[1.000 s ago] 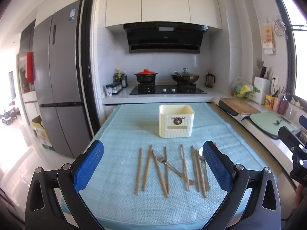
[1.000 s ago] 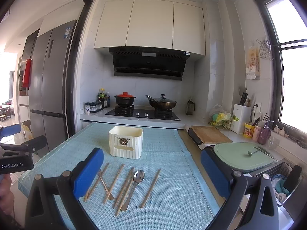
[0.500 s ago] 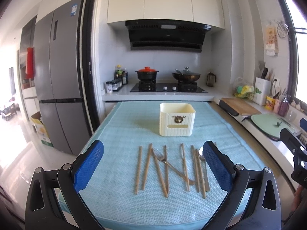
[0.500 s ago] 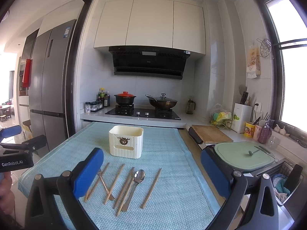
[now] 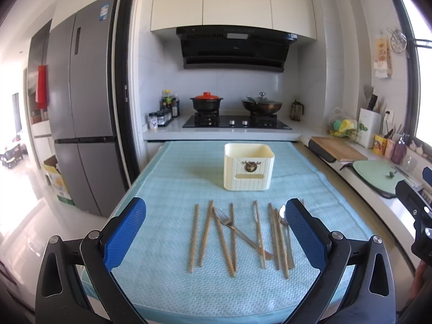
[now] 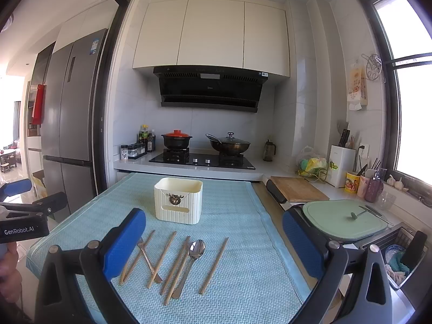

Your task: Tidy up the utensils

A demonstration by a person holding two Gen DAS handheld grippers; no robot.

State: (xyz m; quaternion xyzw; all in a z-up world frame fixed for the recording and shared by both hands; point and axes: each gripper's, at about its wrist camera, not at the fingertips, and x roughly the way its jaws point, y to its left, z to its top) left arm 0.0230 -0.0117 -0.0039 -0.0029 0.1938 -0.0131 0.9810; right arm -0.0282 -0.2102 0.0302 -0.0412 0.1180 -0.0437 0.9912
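Observation:
Several wooden chopsticks (image 5: 206, 232) lie in a row on a light blue mat (image 5: 172, 178), with a metal fork (image 5: 229, 224) crossing them and a metal spoon (image 5: 283, 218) at the right. A cream utensil holder (image 5: 249, 170) stands behind them. My left gripper (image 5: 216, 232) is open and empty, held above the row's near side. In the right wrist view the chopsticks (image 6: 214, 264), spoon (image 6: 196, 248) and holder (image 6: 178, 201) lie ahead. My right gripper (image 6: 213, 243) is open and empty above them.
A stove (image 5: 236, 121) with a red-lidded pot (image 5: 206, 102) and a wok stands at the back. A fridge (image 5: 81, 102) is on the left. A wooden cutting board (image 6: 297, 189), a green board (image 6: 343, 218) and a sink lie along the right counter.
Both grippers stay open. The left wrist view has tilted up slightly; the utensils have not moved.

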